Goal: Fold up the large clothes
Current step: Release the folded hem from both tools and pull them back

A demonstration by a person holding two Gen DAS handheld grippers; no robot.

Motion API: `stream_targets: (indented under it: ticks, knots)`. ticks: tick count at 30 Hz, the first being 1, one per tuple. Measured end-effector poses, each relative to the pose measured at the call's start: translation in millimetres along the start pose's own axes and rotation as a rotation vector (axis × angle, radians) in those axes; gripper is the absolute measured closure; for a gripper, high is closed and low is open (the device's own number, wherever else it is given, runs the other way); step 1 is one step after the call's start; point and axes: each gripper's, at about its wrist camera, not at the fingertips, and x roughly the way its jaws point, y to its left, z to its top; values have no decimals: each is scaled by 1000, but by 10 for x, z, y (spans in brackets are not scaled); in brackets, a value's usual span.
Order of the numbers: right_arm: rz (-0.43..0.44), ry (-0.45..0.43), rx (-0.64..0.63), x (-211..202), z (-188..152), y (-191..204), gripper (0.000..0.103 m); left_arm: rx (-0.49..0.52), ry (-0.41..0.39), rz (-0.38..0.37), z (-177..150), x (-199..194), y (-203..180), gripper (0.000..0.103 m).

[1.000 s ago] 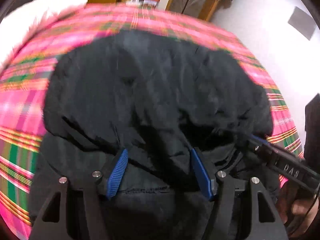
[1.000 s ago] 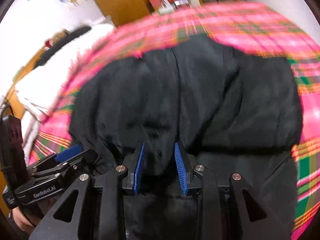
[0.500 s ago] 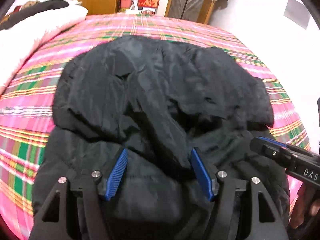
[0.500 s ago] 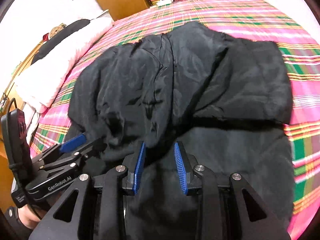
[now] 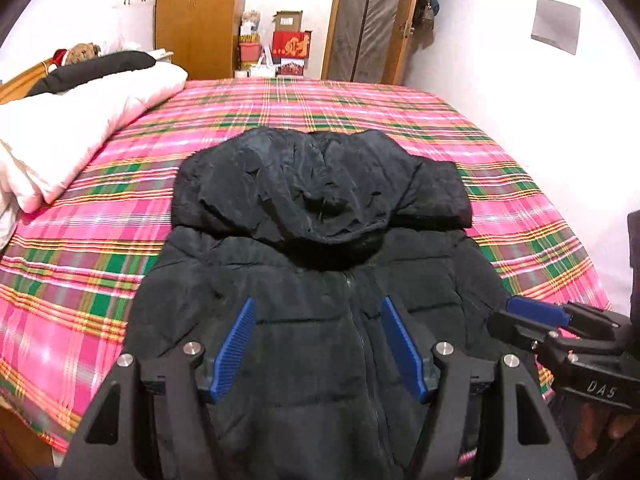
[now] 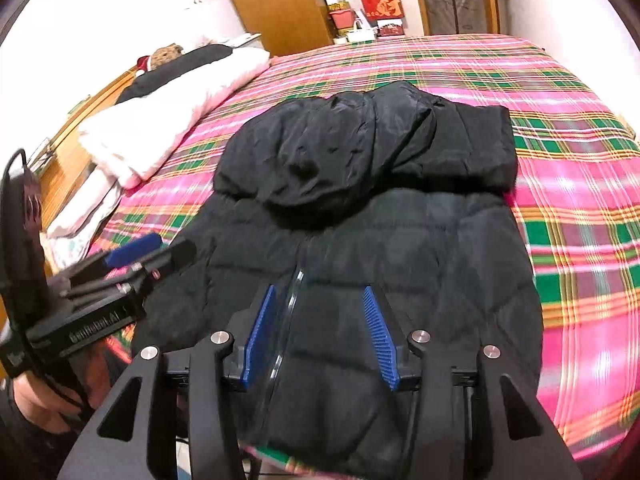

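Your black puffer jacket [image 5: 320,280] lies zipper-up on the plaid bedspread [image 5: 360,112], its hem at the near edge of the bed and its hood [image 5: 320,184] toward the far edge, a little nearer the right side than the left. The hood is turned down over the collar and both sleeves look already tucked across behind it, which is probably why the bundle reads as a tidy rectangle ready for its next fold. Your left gripper [image 5: 316,344] hovers above the lower chest with its blue ribbed pads spread apart and nothing between them; your right gripper [image 6: 318,332] does the same, jaws wide and empty, straddling the zipper [image 6: 288,308]. The shell is matte, quilted in soft horizontal channels, while the hood lining is thinner, shinier and crinkled. Expect the padding to spring back, so press each fold down. A white duvet [image 5: 80,128] is heaped along the bed's left edge.
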Motion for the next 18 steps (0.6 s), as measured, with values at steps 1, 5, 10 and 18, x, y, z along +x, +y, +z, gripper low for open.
stream_targets:
  ticks: [1,5,10,18]
  knots:
    - [-5,-2,-2,-42,-46,4,56,0,-6,5,-31,-81,-3,35]
    - [-19,0,17,-201,-250,-67,56,-4,-15,23,-155,-271,-11,35]
    - [-47,2,54,-336,-434,-198,56,-5,0,47,-322,-335,-9,35]
    - [-124,-2,72,-415,-557,-358,56,-14,44,86,-516,-284,57,35]
